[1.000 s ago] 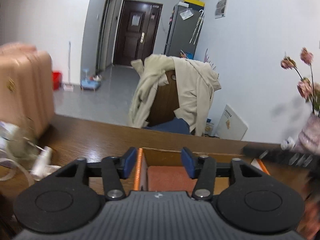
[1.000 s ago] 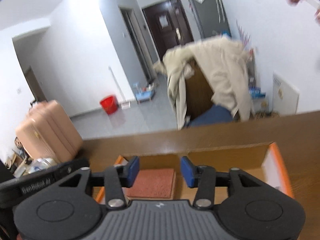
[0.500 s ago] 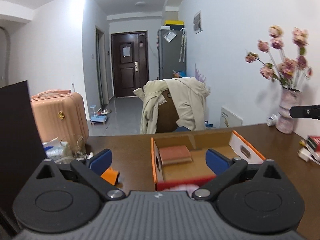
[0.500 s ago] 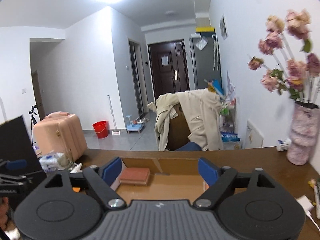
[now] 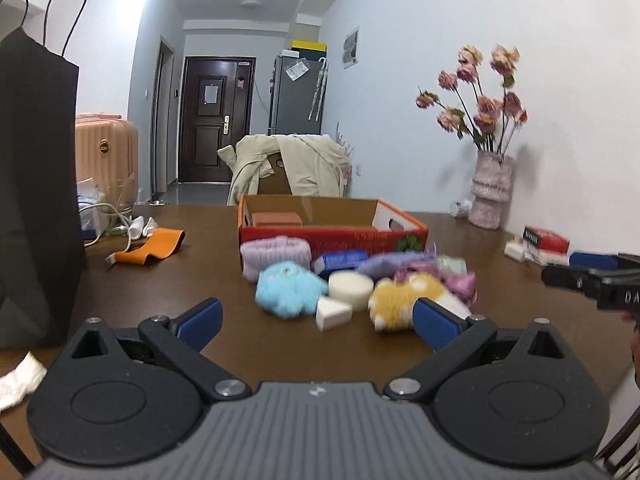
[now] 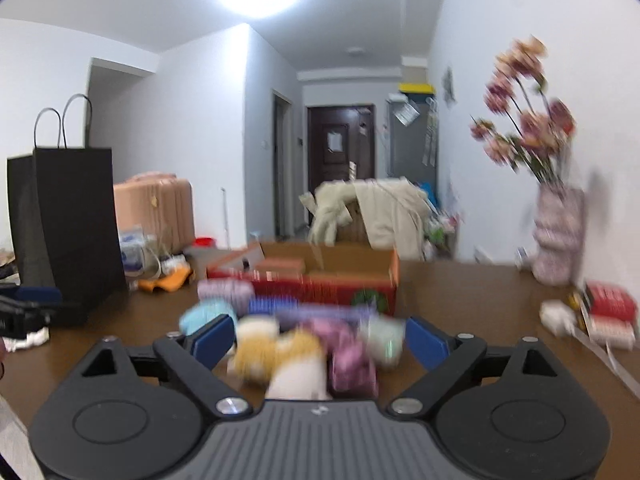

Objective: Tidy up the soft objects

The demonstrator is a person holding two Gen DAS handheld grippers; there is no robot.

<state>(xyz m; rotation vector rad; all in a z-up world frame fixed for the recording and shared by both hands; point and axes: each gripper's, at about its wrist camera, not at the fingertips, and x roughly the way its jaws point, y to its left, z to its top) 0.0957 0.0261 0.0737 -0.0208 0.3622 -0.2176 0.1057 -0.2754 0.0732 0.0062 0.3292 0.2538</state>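
Both tongs hang spread wide and empty above the brown table (image 5: 160, 296); the left gripper (image 5: 318, 322) faces a heap of soft things just before the red cardboard box (image 5: 332, 236): a blue plush toy (image 5: 286, 290), a yellow plush toy (image 5: 400, 298), a round white sponge (image 5: 351, 287); the right gripper (image 6: 320, 338) looks onto the same heap, blurred; a rust-coloured sponge (image 5: 277, 219) lies inside the box.

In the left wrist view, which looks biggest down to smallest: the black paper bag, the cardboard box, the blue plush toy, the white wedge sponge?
1. black paper bag, though nearness inflates it
2. cardboard box
3. blue plush toy
4. white wedge sponge
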